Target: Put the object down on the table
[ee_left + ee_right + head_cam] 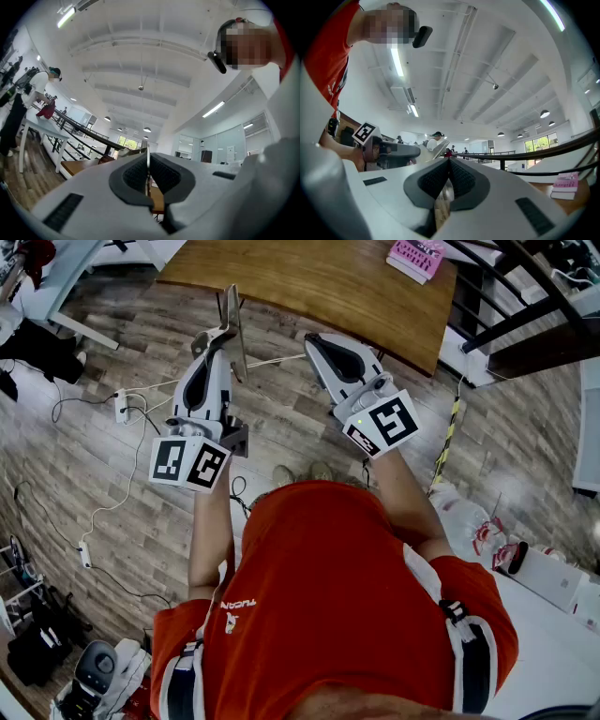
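Observation:
A thin flat grey plate [234, 329] stands upright, edge on, clamped in my left gripper [225, 336], which is shut on it. In the left gripper view the plate's edge [148, 161] runs straight up between the dark pads [133, 176]. My right gripper [312, 341] is beside it to the right, shut with nothing between its jaws. Both are held above the floor, just short of the wooden table [309, 277]. From the right gripper view I see the left gripper [389, 150] with the plate [437, 149] sticking out of it.
A pink book [415, 257] lies at the table's far right corner. Cables and a power strip [122, 407] run over the wooden floor at left. A black railing [525, 296] stands at right. The person's red shirt fills the lower part of the head view.

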